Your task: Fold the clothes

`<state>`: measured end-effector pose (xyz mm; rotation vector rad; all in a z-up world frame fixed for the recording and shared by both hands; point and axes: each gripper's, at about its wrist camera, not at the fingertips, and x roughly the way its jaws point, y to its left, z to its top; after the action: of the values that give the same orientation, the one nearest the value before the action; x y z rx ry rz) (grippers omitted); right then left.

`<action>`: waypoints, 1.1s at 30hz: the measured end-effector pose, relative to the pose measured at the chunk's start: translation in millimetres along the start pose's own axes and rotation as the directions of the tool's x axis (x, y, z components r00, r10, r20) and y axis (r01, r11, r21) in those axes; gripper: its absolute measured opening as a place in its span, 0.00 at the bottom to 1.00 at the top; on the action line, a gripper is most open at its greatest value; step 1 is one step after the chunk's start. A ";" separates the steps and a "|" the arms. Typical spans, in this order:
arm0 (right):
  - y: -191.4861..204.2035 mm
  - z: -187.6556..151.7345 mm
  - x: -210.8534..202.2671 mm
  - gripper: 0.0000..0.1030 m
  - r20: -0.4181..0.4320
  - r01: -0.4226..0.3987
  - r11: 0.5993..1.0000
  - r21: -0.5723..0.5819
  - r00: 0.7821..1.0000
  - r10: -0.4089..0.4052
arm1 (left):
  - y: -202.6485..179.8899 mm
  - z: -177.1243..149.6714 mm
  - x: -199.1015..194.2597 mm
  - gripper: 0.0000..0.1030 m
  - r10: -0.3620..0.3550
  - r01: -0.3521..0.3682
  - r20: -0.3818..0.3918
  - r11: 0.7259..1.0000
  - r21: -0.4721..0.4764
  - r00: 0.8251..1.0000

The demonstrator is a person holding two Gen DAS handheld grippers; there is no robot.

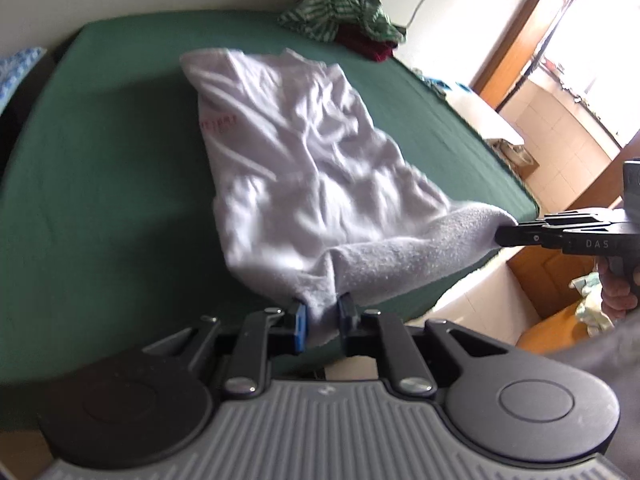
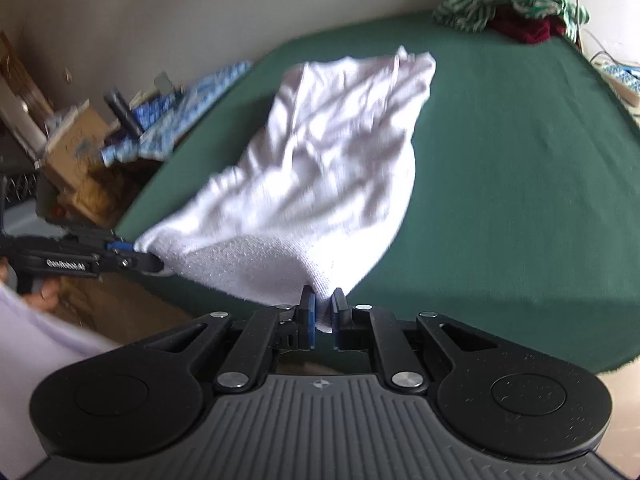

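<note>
Both grippers hold one white garment (image 1: pixel 304 152) by its near edge, w/ the rest spread out over the green bed sheet (image 1: pixel 100 168) and running away toward the wall. Left gripper (image 1: pixel 323 320) has its blue-padded fingers (image 1: pixel 301 326) clenched on a bunched corner of the fabric; the corner sticks up btwn the pads. Right gripper (image 2: pixel 323 316) does the same on the other near corner, pads pinching a small tuft of white cloth. In the left wrist view the right gripper comes in from the right side, tip buried in the hem, w/ a hand (image 1: pixel 618 292) on its grip. The hem btwn the two corners looks lifted and pulled fairly taut, textured underside facing the cams; faint red print shows on the cloth, too blurred to read. Far end of the bed: a heap of green-striped clothes (image 1: pixel 340 8) w/ a dark red item (image 1: pixel 366 42) beneath it, well apart from the white garment. Blue-patterned fabric (image 2: pixel 176 116) and a cardboard box (image 2: pixel 76 140) sit beside the bed's left side in the right wrist view.
</note>
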<state>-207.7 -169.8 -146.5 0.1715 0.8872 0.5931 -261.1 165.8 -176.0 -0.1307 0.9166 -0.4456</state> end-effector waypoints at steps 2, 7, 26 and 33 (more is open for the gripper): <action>-6.1 16.3 4.4 0.08 0.044 -0.013 1.000 0.020 0.999 0.012 | 3.2 17.3 2.7 0.11 0.012 -0.012 0.038 1.000 -0.006 0.999; -23.8 58.4 20.7 0.08 0.141 -0.043 0.996 0.080 0.990 0.031 | 10.7 68.8 19.2 0.11 0.043 -0.040 0.120 0.999 -0.021 0.992; -96.2 129.8 106.8 0.41 0.115 -0.049 0.981 0.187 0.993 0.028 | 73.2 132.7 95.2 0.43 0.149 -0.133 0.066 0.970 -0.204 0.987; -84.7 111.4 75.1 0.46 0.056 -0.056 0.996 0.074 0.997 0.052 | 65.6 101.2 47.7 0.85 0.166 -0.142 0.092 0.964 -0.224 0.982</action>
<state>-50.3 -187.4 -159.3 0.2794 0.8548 0.6032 -135.4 196.7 -169.1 -0.2780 0.8583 -0.1905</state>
